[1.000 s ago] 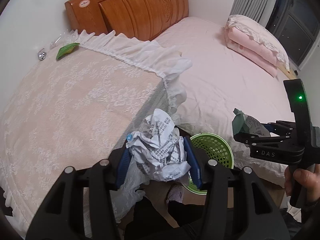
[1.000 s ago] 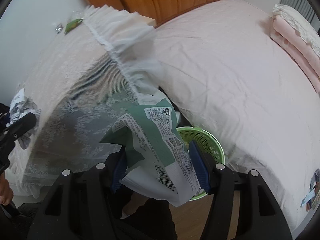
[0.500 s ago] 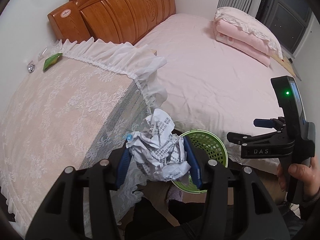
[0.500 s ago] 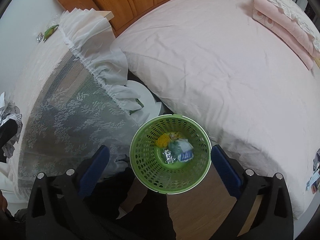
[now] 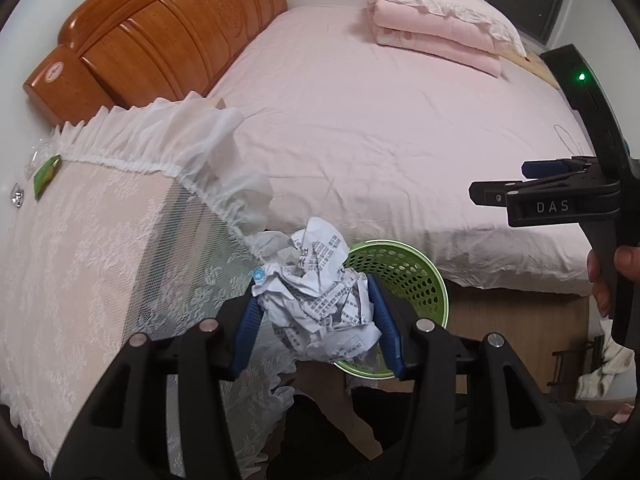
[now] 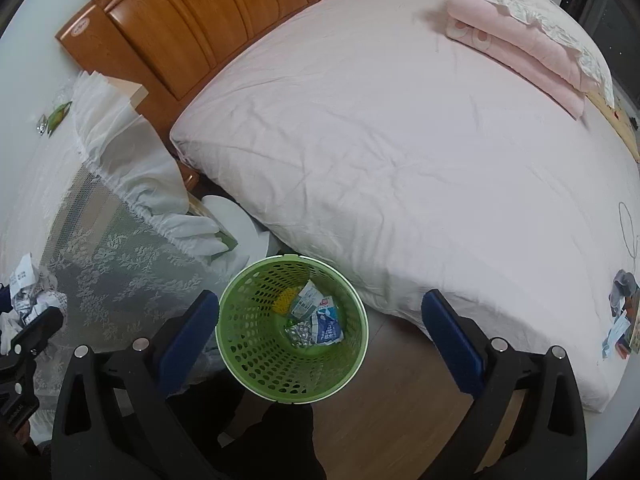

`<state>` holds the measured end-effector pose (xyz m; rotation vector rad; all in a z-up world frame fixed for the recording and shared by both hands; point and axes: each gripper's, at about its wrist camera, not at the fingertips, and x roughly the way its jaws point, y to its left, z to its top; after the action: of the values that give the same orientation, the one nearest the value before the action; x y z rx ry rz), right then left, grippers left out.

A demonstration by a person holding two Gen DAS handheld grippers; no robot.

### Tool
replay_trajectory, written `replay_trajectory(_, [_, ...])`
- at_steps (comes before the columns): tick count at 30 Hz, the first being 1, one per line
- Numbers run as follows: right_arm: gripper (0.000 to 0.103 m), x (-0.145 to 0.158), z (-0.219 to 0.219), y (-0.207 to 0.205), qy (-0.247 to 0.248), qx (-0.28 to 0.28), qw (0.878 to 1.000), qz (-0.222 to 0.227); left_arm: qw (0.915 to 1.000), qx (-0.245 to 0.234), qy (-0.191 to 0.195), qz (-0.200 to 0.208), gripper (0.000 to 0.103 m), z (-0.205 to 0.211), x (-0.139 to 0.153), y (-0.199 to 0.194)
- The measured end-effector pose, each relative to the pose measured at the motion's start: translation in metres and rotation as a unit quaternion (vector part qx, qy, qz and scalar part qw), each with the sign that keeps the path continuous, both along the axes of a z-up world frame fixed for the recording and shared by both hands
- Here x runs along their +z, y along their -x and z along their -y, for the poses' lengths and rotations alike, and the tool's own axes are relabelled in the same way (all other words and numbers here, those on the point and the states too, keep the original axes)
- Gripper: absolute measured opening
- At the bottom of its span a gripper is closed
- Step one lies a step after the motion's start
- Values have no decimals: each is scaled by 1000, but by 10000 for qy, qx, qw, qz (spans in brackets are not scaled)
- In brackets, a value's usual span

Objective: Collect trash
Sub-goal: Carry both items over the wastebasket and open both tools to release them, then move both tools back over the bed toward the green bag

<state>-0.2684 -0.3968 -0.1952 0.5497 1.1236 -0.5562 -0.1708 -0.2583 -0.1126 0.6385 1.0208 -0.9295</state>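
Your left gripper [image 5: 316, 312] has its blue jaws pinching a crumpled paper ball [image 5: 320, 300], printed text all over it, and it hangs right at the near rim of the green basket [image 5: 416, 276], overlapping its edge from this angle. Over on your right gripper [image 6: 320, 320], the jaws are spread wide with nothing between them, and you're looking straight down into that green basket [image 6: 256, 356] on the wooden floor [image 6: 400, 400]. At its bottom lie a few scraps: a white and green wrapper [image 6: 306, 300], a blue and white packet [image 6: 329, 322], something silver and something yellow. The basket stands between the lace-covered counter [image 6: 120, 272] and the pink bed [image 6: 400, 140], close to both. Far back on the counter, a green wrapper [image 5: 46, 172] lies beside a small silver piece [image 5: 17, 197]. On the bed's right edge there's a little heap of mixed scraps [image 6: 622, 312]. A folded pink blanket [image 6: 516, 46] rests at the far end of the bed.
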Motion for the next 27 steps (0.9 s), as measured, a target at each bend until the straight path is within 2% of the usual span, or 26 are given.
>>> replay_trajectory(4, [100,-2,7,7,-22,-76,10000,-17,9991,-394,-91,-119,52,15,-6,10])
replay_trajectory(5, [100,-2,9,8,-28,-82,10000,-24,9986,-492,-103,-150,56,18,-7,13])
replay_trajectory(8, [100,-4,10,10,-67,-90,9999,-46,9972,-733,-78,-153,81,22,-5,23])
replay_trajectory(9, [100,-4,10,10,-70,-91,9999,-60,9966,-809,-44,-140,86,22,-3,26])
replay_trajectory(14, [100,-5,7,10,-78,-118,9999,-71,9955,-935,14,-132,93,20,1,32])
replay_trajectory(23, [100,-6,1,1,-90,-43,9999,-90,9990,-389,87,-207,95,7,7,9])
replay_trajectory(27, [100,-1,-7,-7,-93,53,9999,-6,9991,227,352,-41,95,-13,23,-14])
